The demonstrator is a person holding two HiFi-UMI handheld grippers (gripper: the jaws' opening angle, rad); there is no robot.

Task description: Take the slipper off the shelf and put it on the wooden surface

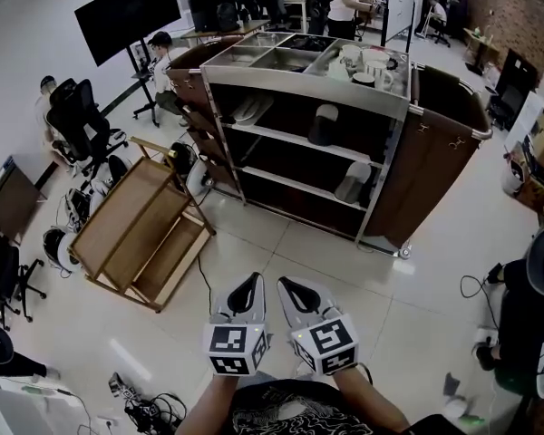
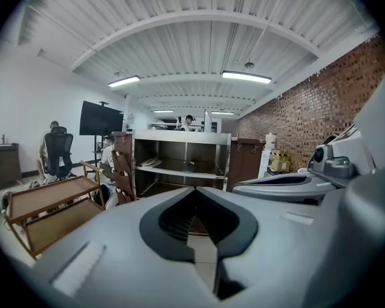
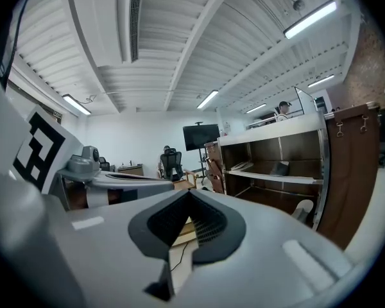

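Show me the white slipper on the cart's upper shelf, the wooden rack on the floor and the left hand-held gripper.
white slipper (image 1: pixel 252 109), head view, its middle
wooden rack (image 1: pixel 127 209), head view, its wide board
left hand-held gripper (image 1: pixel 247 288), head view, between its fingertips

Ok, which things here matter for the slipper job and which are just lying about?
Job: steel shelf cart, white slipper on its upper shelf, pale wooden rack on the floor.
Lying about: white cups on the cart top, black screen, black office chair.
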